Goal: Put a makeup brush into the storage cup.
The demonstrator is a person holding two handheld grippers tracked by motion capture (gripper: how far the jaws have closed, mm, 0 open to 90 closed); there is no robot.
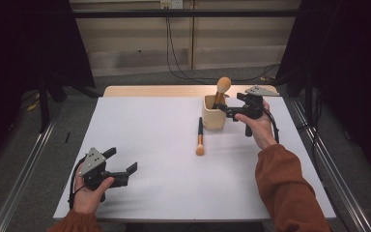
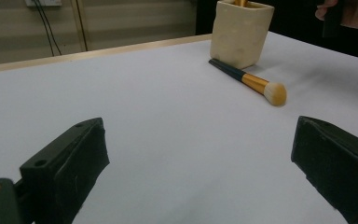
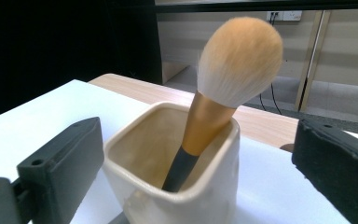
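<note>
Two brushes: one [image 1: 221, 90] stands in the cup [image 1: 213, 119], one [image 1: 200, 137] lies beside it.

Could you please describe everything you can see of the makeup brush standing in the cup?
The makeup brush has a rounded, fluffy head, white at the base and tan toward the tip, a gold ferrule and a dark handle. It stands head up, leaning against the rim of the cream ceramic cup, its lower handle hidden inside. The open right gripper is at the cup, not holding the brush.
</note>
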